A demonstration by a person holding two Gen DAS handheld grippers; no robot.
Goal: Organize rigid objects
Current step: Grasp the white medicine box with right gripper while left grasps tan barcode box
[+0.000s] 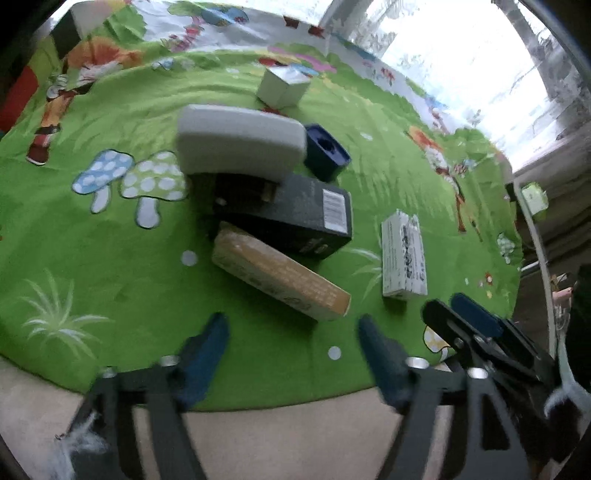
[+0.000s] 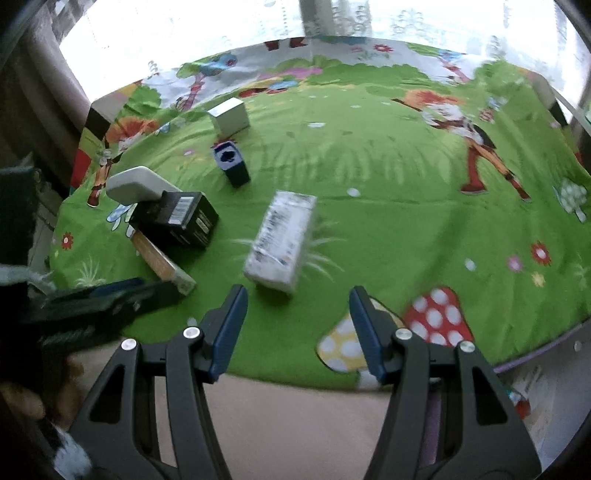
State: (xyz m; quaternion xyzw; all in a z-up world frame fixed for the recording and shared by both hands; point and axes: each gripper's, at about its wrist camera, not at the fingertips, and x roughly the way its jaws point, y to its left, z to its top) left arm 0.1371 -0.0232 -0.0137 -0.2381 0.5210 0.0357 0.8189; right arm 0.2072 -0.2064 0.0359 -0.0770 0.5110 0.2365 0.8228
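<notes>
Several boxes lie on a green cartoon cloth [image 1: 92, 266]. A tan box [image 1: 280, 277], a black box [image 1: 299, 218] and a grey case [image 1: 240, 144] are piled together; the pile also shows in the right wrist view [image 2: 177, 221]. A white printed box [image 1: 404, 256] [image 2: 282, 240] lies apart. A dark blue box [image 1: 327, 153] [image 2: 232, 164] and a white cube box [image 1: 282, 86] [image 2: 229, 116] stand farther back. My left gripper [image 1: 293, 332] is open and empty, just short of the tan box. My right gripper [image 2: 297, 306] is open and empty, just short of the white printed box.
The cloth covers a table whose near edge runs under both grippers, with beige floor [image 2: 280, 417] below. A bright window [image 2: 221, 33] lies behind the table. The right gripper shows at the right in the left wrist view [image 1: 476, 325].
</notes>
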